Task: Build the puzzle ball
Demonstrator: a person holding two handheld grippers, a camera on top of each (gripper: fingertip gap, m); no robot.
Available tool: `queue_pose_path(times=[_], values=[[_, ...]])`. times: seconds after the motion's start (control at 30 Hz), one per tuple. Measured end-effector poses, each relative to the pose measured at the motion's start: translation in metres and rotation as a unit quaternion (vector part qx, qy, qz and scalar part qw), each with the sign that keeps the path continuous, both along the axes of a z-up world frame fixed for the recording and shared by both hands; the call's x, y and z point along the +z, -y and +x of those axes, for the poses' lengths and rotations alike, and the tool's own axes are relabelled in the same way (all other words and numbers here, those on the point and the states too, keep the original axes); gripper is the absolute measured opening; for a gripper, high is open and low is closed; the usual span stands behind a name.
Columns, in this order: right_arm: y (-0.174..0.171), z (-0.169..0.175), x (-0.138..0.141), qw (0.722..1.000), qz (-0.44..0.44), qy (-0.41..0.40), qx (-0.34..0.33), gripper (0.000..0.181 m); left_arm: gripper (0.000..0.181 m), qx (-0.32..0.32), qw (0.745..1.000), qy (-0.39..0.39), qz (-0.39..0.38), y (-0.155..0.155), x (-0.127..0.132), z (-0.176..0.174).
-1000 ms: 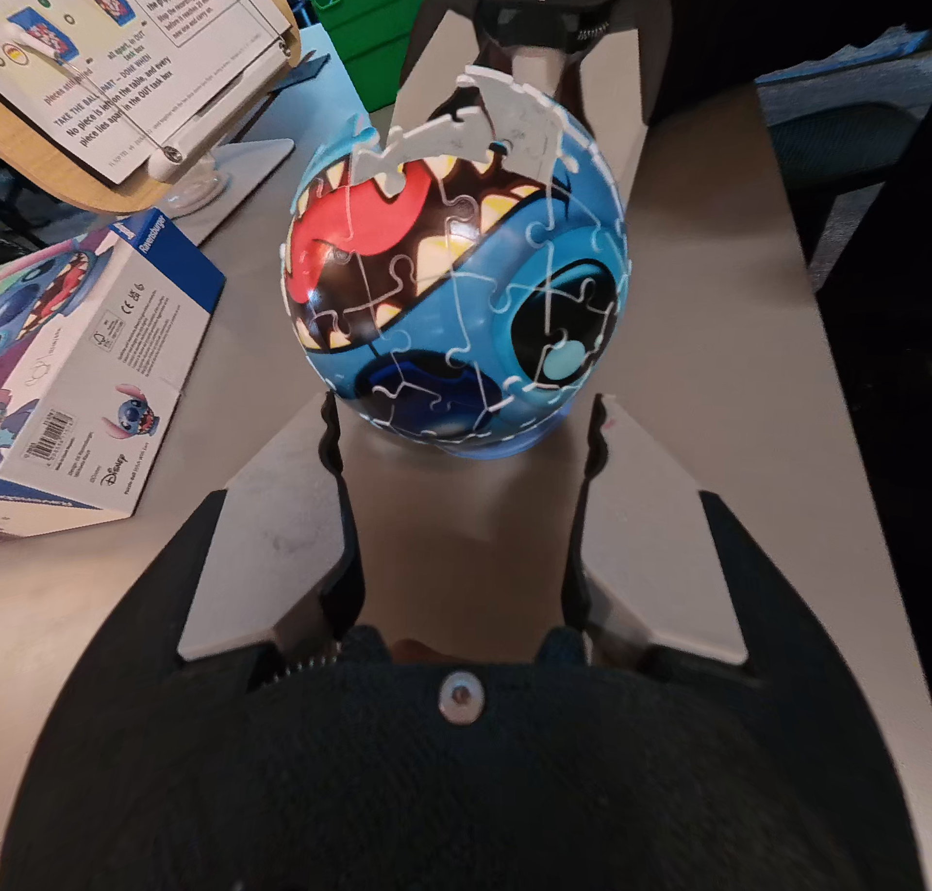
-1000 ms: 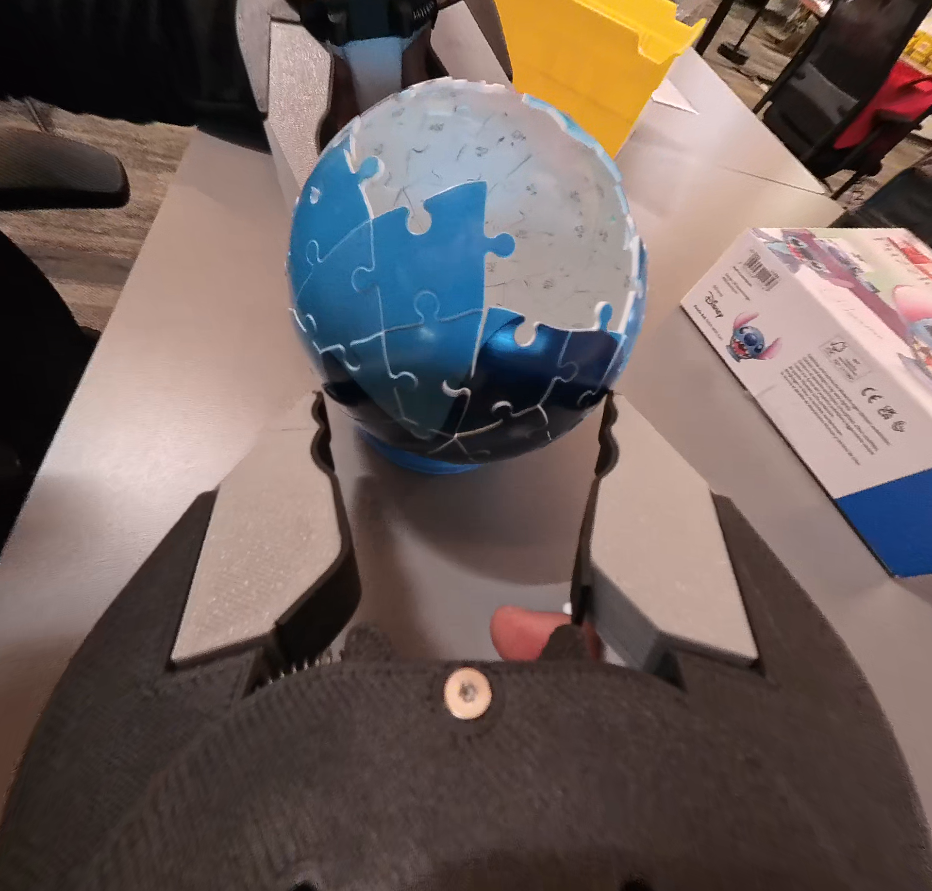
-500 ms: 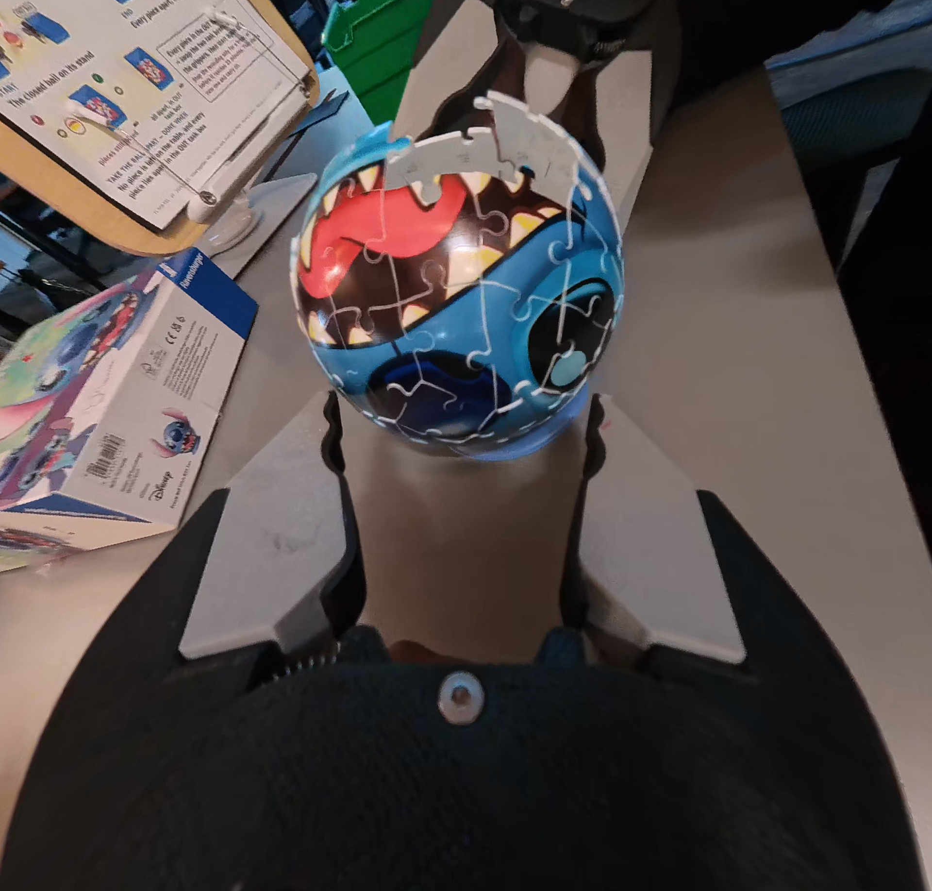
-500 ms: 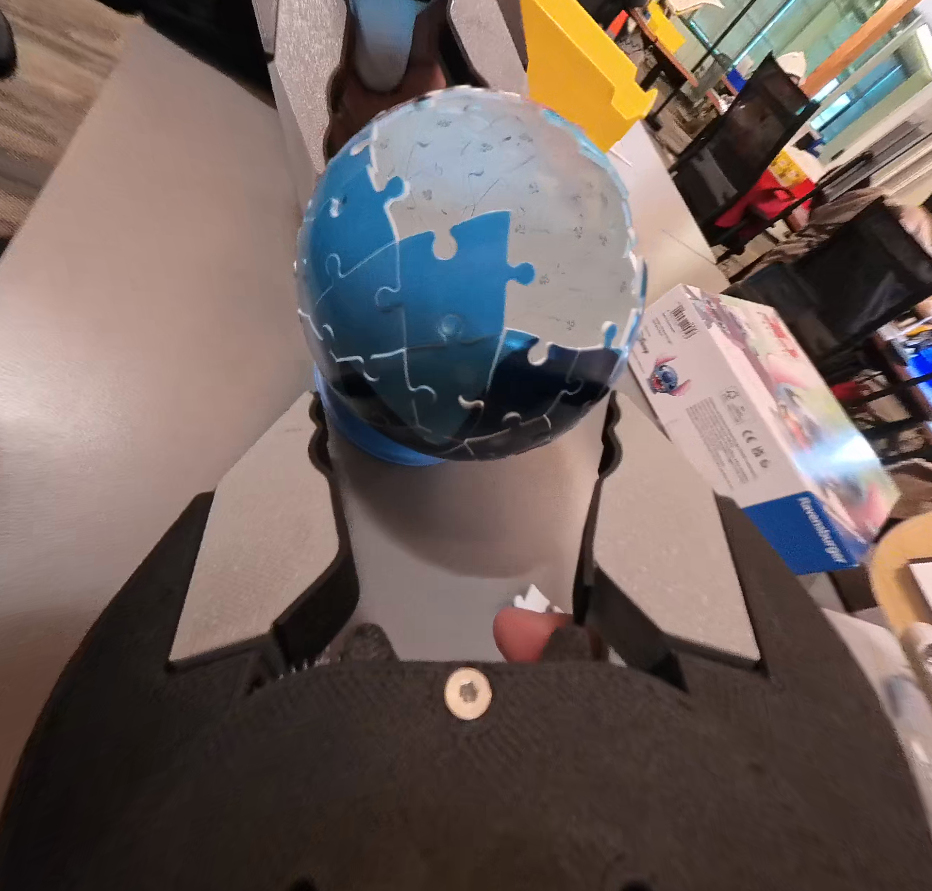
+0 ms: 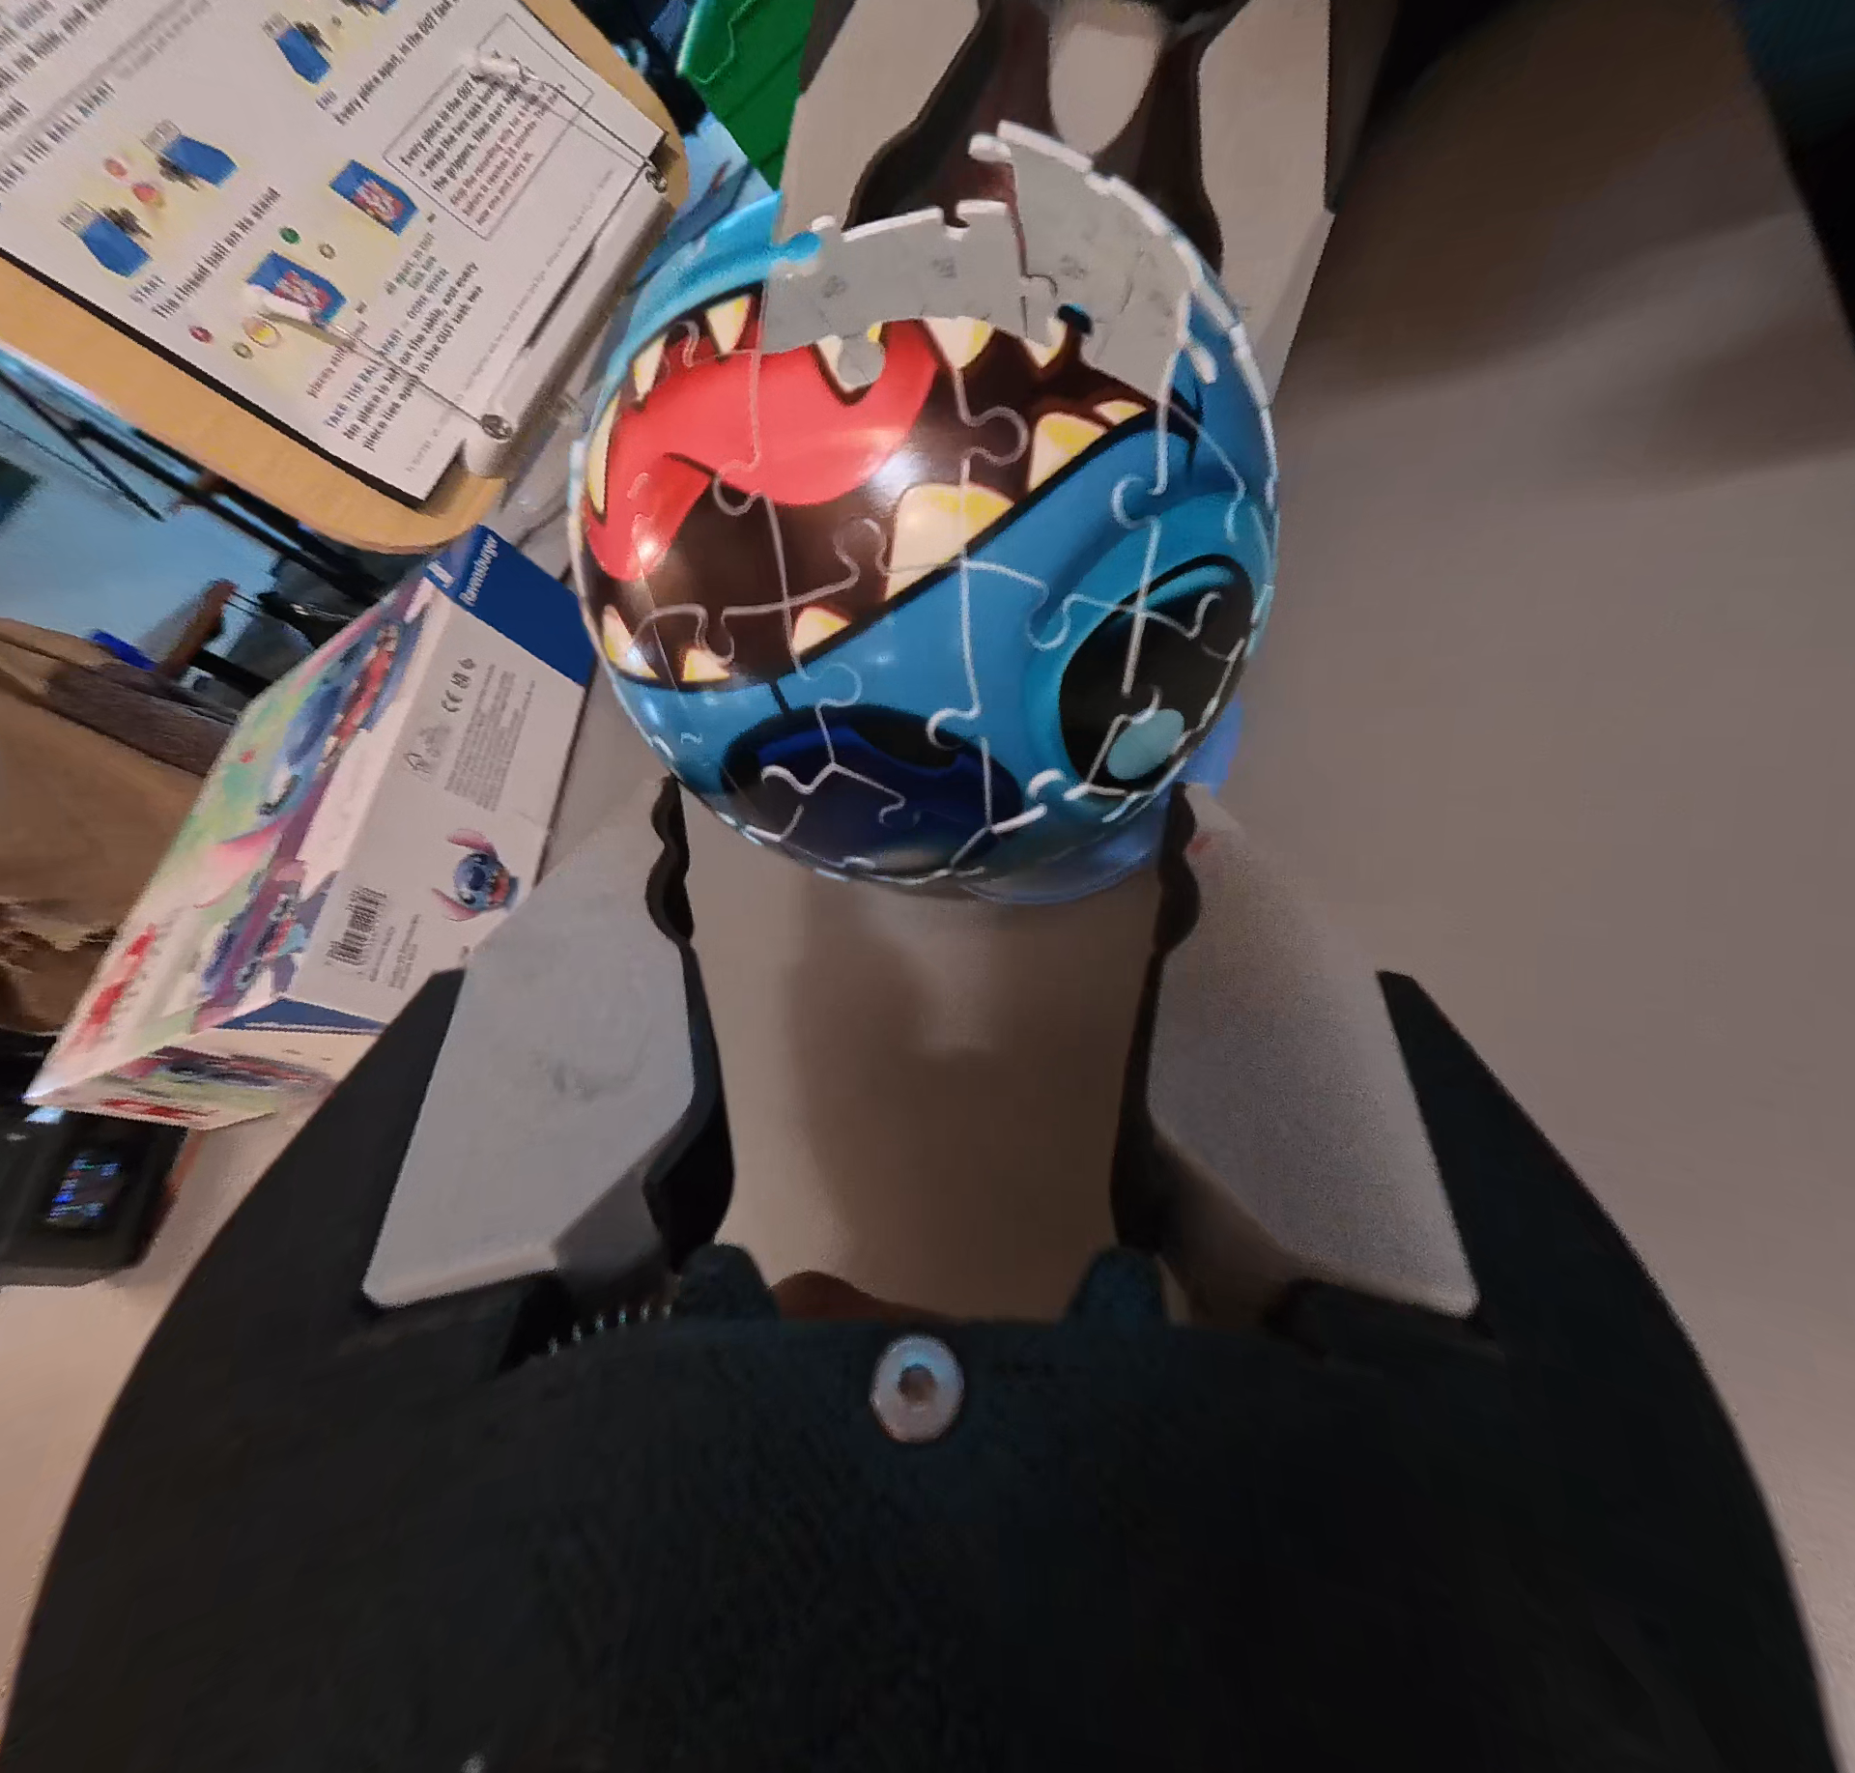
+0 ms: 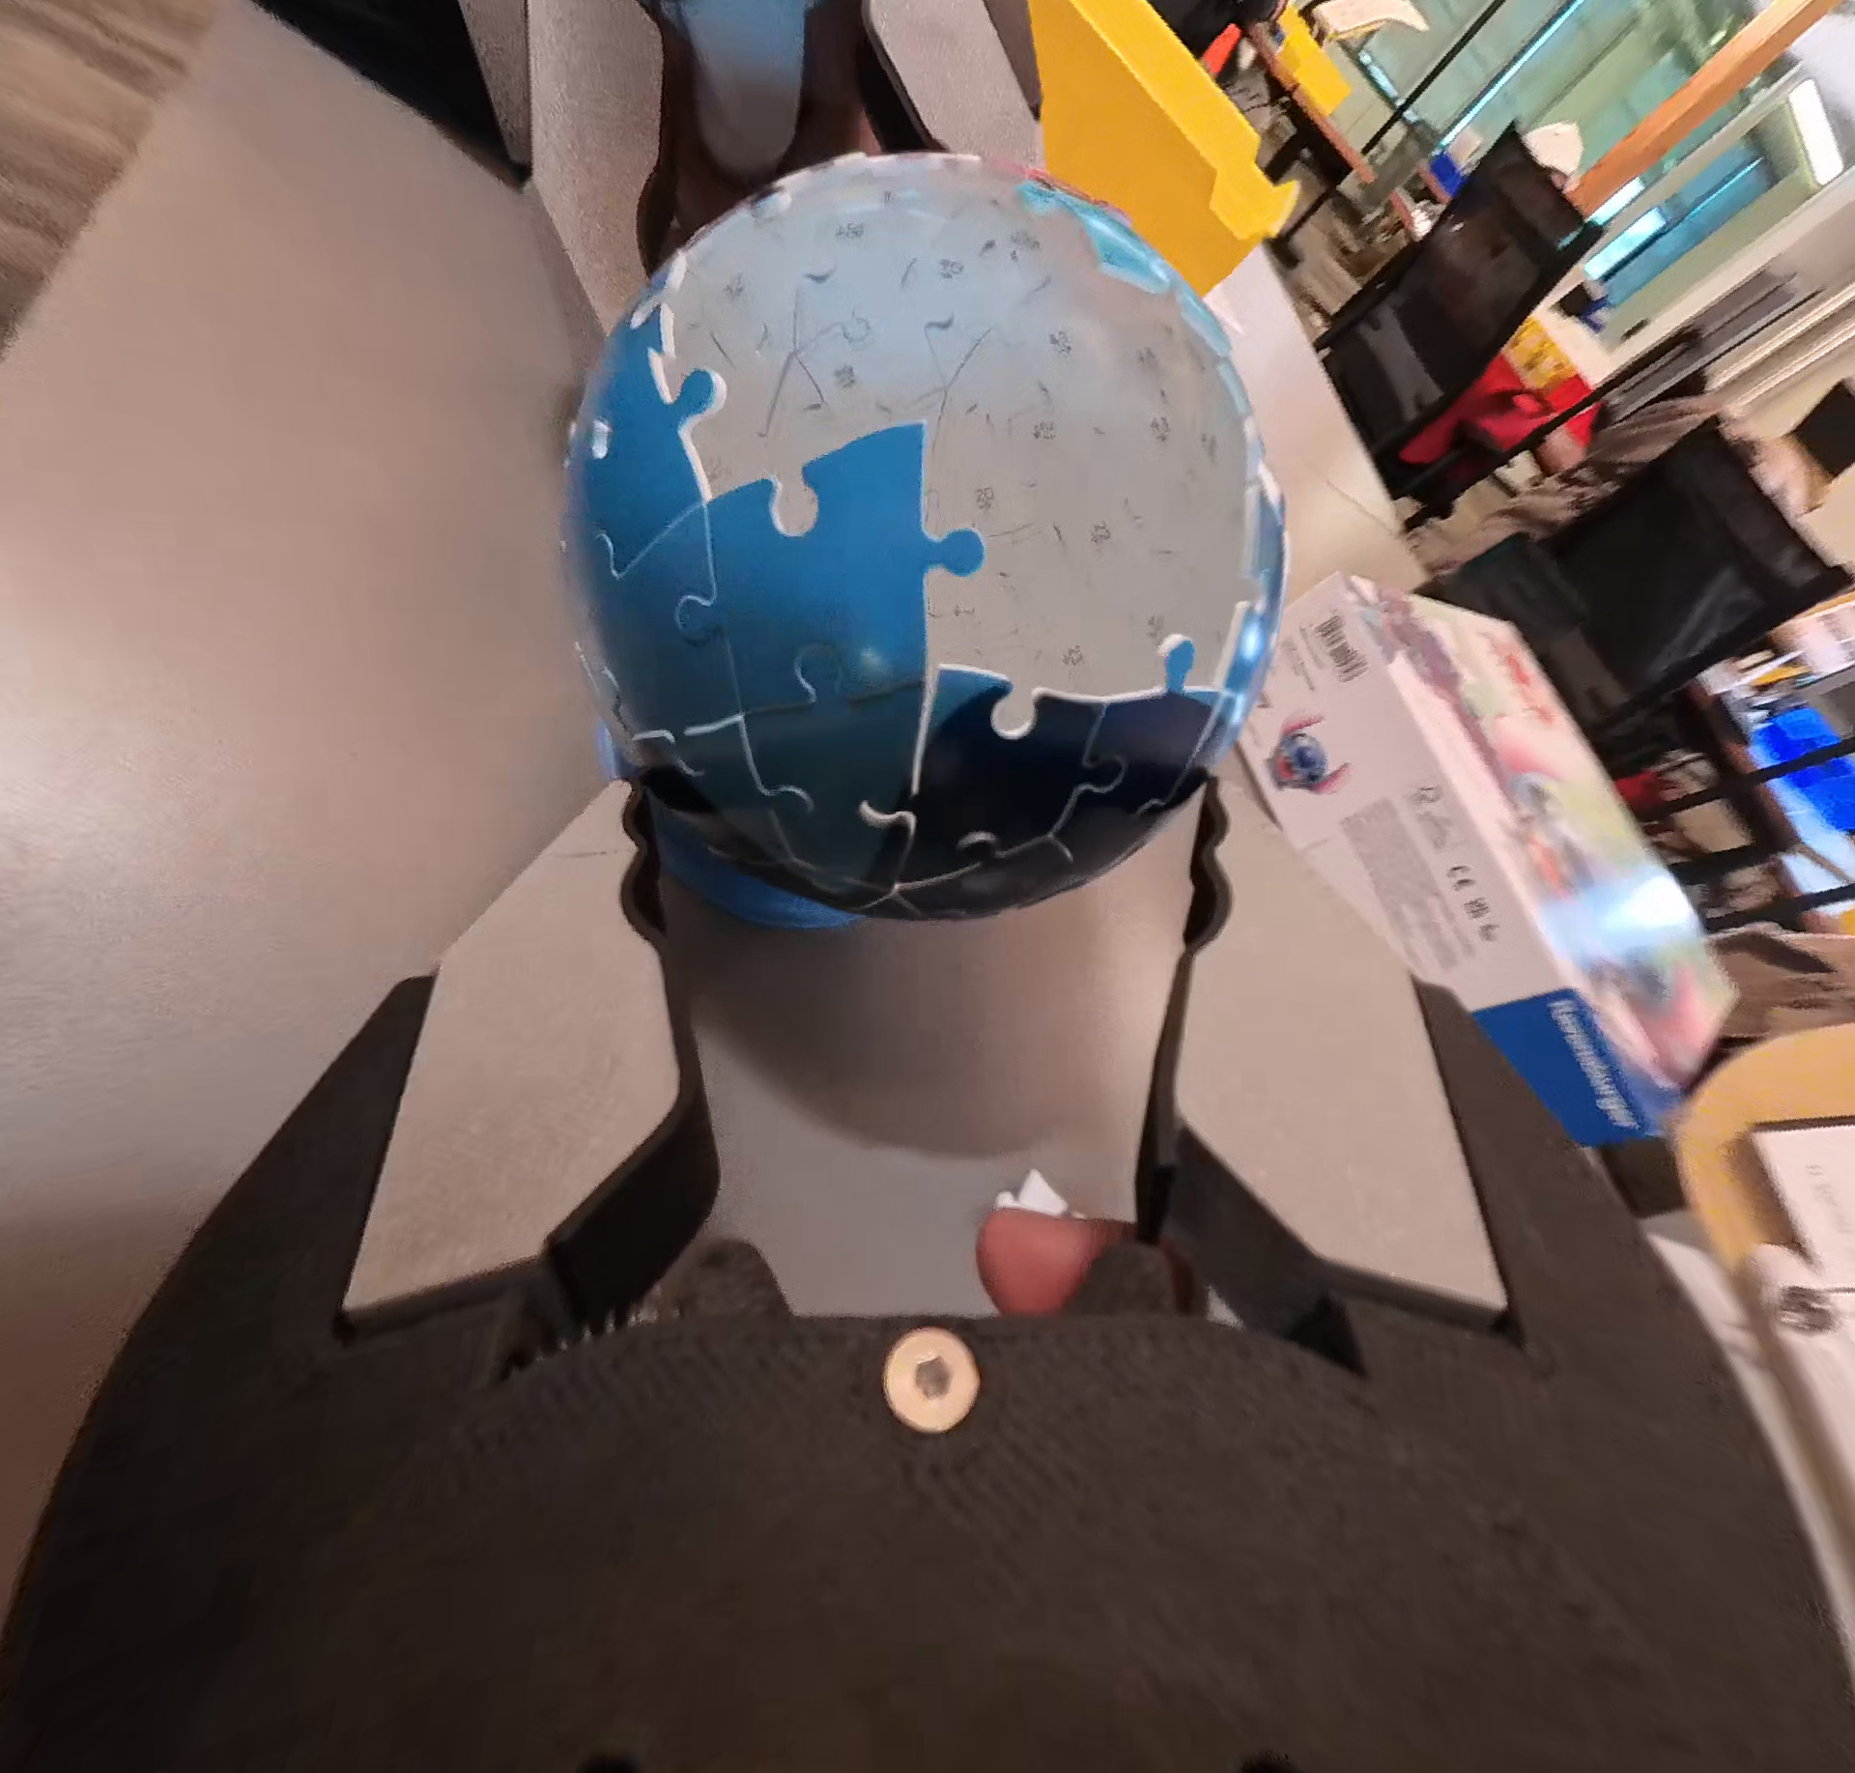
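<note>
A partly built puzzle ball sits in the middle of both views, lifted off a grey table and held between two claws that face each other across it.

In the left wrist view, the ball shows a cartoon face: a red tongue and cream teeth in a dark mouth on its left, a dark blue nose at the bottom, a black eye on its right. Along the top the pieces stop in a jagged edge, and the pale grey inner sides of the far pieces show there. To the left of the ball stands a tilted instruction sheet on a wooden board, with a puzzle box below it. Behind the ball, upper left, is a green bin. The left claw is spread wide, its tips at the ball's lower sides, cradling rather than pinching it.

In the right wrist view, plain blue pieces cover the ball's left and bottom. A large gap on the upper right shows the grey inside of the shell. Behind the ball, to its right, is a yellow bin; farther right are the puzzle box and dark chairs. The right claw is also spread wide, tips against the ball's underside.
</note>
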State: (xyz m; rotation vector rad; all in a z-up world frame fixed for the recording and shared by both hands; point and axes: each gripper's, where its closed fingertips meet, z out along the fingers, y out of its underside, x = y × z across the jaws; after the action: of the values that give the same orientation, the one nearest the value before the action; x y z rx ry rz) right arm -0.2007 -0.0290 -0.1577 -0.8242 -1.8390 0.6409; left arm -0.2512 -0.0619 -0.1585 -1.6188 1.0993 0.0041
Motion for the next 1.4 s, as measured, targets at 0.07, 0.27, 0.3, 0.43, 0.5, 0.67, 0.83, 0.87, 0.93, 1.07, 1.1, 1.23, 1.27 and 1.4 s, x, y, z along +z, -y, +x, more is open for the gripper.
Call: queue_pose_path(times=[0.07,0.27,0.3,0.43,0.5,0.67,0.83,0.87,0.93,1.07,1.1,1.23,1.27,1.4], values=[[-0.001,0.0,0.0,0.999,0.043,-0.008,-0.007,0.103,0.094,0.003,1.0,-0.012,0.011,0.0,-0.001,0.001],[-0.001,0.003,0.003,0.996,0.091,-0.023,-0.009,0.102,0.096,-0.005,1.0,0.014,-0.001,0.006,-0.002,0.002],[-0.001,0.003,0.002,0.996,0.086,-0.019,-0.008,0.102,0.095,-0.007,1.0,0.025,-0.006,0.007,-0.001,0.003],[0.0,0.002,-0.001,1.0,0.024,-0.003,0.002,0.104,0.095,-0.022,0.996,0.077,-0.039,0.009,0.002,0.004],[0.0,0.002,-0.001,1.0,-0.012,0.004,0.009,0.104,0.095,-0.032,0.992,0.108,-0.06,0.01,0.006,0.005],[0.003,0.001,-0.002,0.996,-0.084,0.025,0.027,0.104,0.094,-0.03,0.988,0.126,-0.086,0.005,0.006,0.004],[0.001,0.0,-0.002,0.999,-0.047,0.013,0.023,0.106,0.093,-0.024,0.995,0.084,-0.05,0.003,0.003,0.005],[0.0,0.0,-0.002,0.999,-0.036,0.012,0.02,0.106,0.093,-0.022,0.996,0.079,-0.044,0.002,0.003,0.005],[-0.001,0.001,-0.003,1.0,-0.02,0.01,0.016,0.106,0.093,-0.021,0.996,0.078,-0.044,0.002,0.003,0.005],[-0.002,0.003,-0.002,1.0,-0.005,0.005,0.014,0.105,0.094,-0.024,0.996,0.076,-0.045,0.004,0.001,0.005],[-0.002,0.006,-0.001,1.0,-0.006,0.005,0.014,0.105,0.094,-0.025,0.995,0.079,-0.048,0.005,0.001,0.005],[-0.022,0.03,0.001,0.999,-0.05,0.008,-0.018,0.103,0.094,-0.022,0.992,0.115,-0.049,0.011,0.009,-0.006],[-0.031,0.037,0.004,0.997,-0.067,0.005,-0.031,0.098,0.094,-0.021,0.991,0.125,-0.05,0.012,0.011,-0.01],[-0.081,0.057,0.016,0.98,-0.155,-0.014,-0.125,0.079,0.091,-0.008,0.989,0.142,-0.043,0.013,0.019,-0.022]])
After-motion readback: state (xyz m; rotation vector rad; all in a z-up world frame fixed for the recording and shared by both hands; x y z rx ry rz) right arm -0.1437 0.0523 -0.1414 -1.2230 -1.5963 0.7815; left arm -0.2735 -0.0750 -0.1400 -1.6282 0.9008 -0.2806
